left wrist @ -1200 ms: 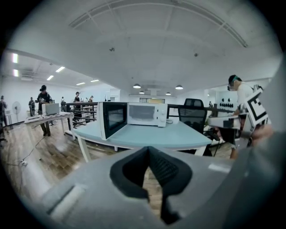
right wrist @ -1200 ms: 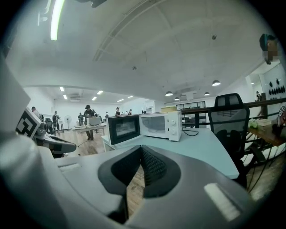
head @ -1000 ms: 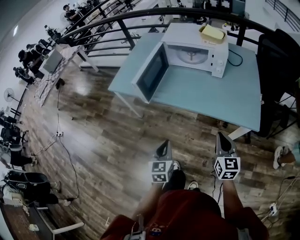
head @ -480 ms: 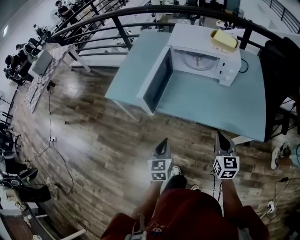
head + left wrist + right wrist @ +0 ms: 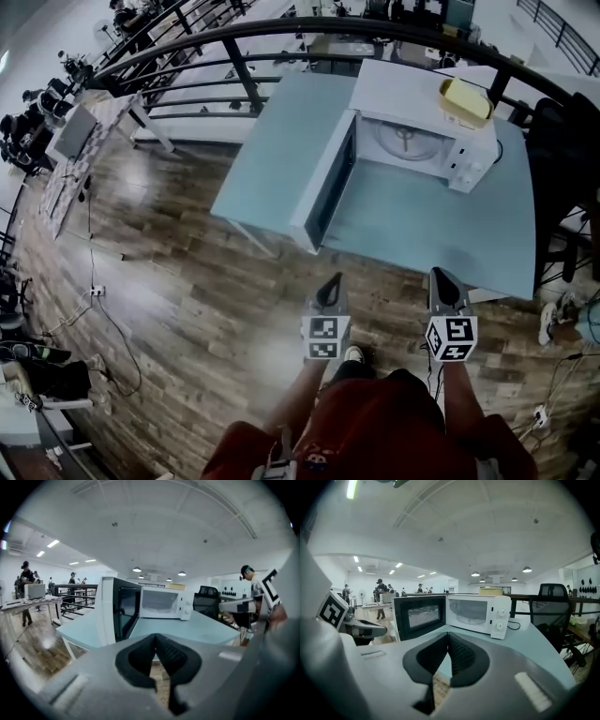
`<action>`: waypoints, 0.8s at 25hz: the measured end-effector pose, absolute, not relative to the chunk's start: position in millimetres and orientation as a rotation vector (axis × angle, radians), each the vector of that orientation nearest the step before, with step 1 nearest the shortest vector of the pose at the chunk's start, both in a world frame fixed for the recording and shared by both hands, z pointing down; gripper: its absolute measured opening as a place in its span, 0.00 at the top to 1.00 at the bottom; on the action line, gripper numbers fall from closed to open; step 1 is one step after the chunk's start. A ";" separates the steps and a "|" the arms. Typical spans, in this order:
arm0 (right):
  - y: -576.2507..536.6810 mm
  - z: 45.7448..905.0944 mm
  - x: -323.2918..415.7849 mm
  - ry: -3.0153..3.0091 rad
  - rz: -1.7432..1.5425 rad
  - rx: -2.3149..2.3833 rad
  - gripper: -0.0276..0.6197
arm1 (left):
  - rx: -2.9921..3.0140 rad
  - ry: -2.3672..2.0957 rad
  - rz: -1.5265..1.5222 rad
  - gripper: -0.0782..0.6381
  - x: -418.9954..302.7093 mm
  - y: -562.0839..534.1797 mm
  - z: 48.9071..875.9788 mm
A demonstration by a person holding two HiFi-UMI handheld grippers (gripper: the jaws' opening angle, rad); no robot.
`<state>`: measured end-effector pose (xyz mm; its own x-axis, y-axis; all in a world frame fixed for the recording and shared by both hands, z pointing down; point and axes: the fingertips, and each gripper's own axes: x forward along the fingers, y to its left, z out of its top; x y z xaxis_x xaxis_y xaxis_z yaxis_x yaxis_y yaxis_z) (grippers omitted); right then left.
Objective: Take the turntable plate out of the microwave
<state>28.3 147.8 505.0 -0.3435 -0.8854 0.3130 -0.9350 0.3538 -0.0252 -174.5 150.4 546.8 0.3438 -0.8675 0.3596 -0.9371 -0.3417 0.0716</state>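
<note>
Microwave nearer, turntable plate inside

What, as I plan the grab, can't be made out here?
Turntable plate: head view, partly hidden under the microwave roof.
Yellow thing on top: head view, too small to identify.
Dials: right gripper view, markings too small.

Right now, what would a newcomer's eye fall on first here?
The white microwave stands on the pale blue table, door swung wide open, the turntable plate showing inside and a yellow box on top. In front, the left gripper and right gripper, both shut and empty, point toward it over the wooden floor.
</note>
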 end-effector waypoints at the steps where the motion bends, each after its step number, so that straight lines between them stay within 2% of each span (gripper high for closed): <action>1: 144.6 505.2 25.2 -2.376 0.290 1.631 0.96 | 2.349 -1.615 0.375 0.89 -175.3 144.9 547.3; 8: 123.3 498.2 19.1 -2.380 0.261 1.640 0.96 | 2.388 -1.592 0.352 0.89 -169.3 116.1 534.9; 20: 18.0 502.2 64.5 -2.442 0.280 1.637 0.96 | 2.399 -1.617 0.395 0.89 -118.5 31.4 529.7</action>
